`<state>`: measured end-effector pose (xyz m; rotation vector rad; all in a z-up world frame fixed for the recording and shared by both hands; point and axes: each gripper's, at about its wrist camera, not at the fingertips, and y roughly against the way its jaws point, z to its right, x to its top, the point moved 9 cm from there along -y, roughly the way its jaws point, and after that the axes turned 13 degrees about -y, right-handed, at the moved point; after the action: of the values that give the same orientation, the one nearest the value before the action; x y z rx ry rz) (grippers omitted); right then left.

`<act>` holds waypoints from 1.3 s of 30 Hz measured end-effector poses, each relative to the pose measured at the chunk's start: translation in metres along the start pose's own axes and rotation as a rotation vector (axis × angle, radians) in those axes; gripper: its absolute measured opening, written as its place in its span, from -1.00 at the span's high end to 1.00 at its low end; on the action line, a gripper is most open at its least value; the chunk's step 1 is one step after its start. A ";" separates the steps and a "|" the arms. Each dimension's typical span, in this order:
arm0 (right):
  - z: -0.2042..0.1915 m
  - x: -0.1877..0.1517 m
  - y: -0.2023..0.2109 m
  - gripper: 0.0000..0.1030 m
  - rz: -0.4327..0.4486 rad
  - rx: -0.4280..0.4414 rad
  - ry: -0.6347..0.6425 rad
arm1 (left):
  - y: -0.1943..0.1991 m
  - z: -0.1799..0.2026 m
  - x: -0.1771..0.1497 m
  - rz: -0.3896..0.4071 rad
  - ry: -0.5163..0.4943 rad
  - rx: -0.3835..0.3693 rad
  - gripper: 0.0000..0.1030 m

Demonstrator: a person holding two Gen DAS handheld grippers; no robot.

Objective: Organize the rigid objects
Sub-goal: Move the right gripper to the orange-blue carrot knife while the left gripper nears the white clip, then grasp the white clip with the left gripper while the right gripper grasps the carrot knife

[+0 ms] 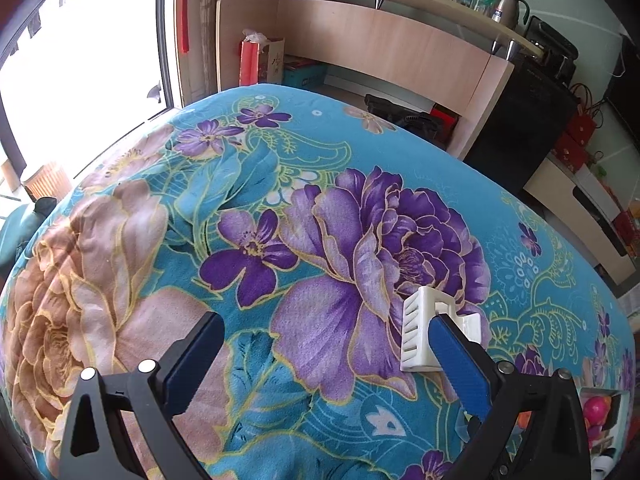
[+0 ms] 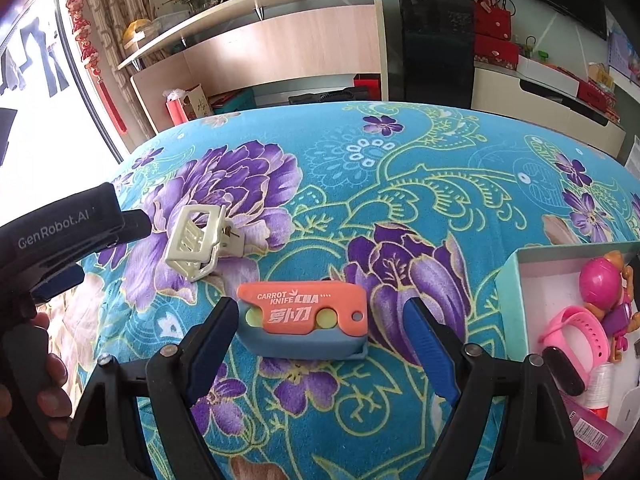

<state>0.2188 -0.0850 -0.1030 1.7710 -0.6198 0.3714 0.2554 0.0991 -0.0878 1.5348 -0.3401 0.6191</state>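
An orange toy knife (image 2: 304, 312) marked "CARROT KNIFE", on a blue base, lies on the floral cloth (image 2: 360, 184). My right gripper (image 2: 322, 312) is open around it; the left finger stands close to its end and the right finger stands apart. A white plastic clip (image 2: 196, 240) rests on the cloth further back and to the left. In the left wrist view that clip (image 1: 420, 328) sits just outside the right finger of my left gripper (image 1: 325, 320), which is open with only cloth between its fingers. The left gripper's black body (image 2: 60, 232) shows at the left of the right wrist view.
A pale green box (image 2: 516, 264) at the right holds a pink ball, a pink band and other small toys; its corner (image 1: 618, 394) shows in the left wrist view. Beyond the cloth's far edge stand a wooden desk (image 2: 280, 48), a black cabinet (image 2: 436, 52) and a window.
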 end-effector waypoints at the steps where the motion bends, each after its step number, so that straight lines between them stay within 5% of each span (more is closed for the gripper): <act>1: -0.001 -0.001 -0.001 -0.64 -0.002 0.007 0.000 | -0.001 0.001 0.000 -0.001 -0.005 -0.003 -1.00; 32: 0.013 0.000 -0.008 -0.62 -0.011 -0.042 -0.009 | -0.022 0.060 -0.003 -0.015 -0.193 -0.084 -1.00; 39: 0.013 0.000 -0.008 -0.62 -0.011 -0.041 -0.009 | -0.027 0.062 -0.006 -0.026 -0.193 -0.108 -0.67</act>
<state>0.2226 -0.0958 -0.1134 1.7368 -0.6191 0.3411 0.2765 0.0391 -0.1116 1.4955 -0.4917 0.4265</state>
